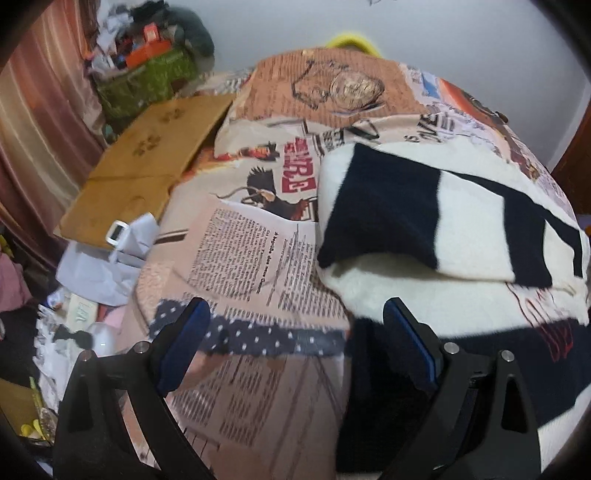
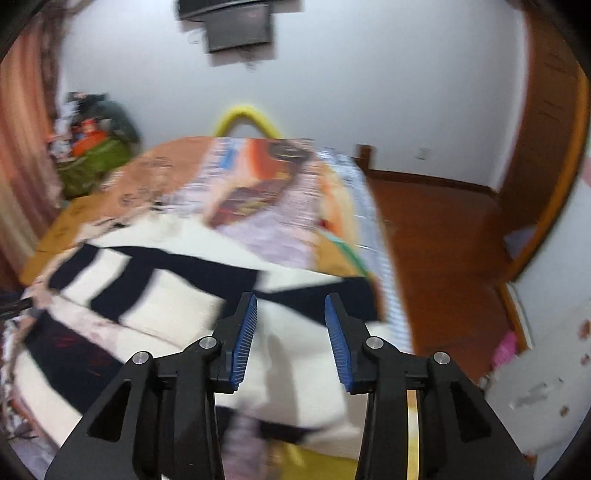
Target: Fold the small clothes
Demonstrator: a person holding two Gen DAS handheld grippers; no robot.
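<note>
Left gripper jaws apart, empty, over the bed edge. Right gripper jaws apart, empty, above the sweater. Striped sweater lies part-folded on the bed just ahead, one flap doubled over; both likely positioned to pick up edges for the next fold.

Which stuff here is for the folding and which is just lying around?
For the folding:
black-and-white striped garment
left gripper, open
right gripper, open

Just lying about:
newspaper-print bedcover
cardboard sheet
green box of clutter
wall screen
</note>
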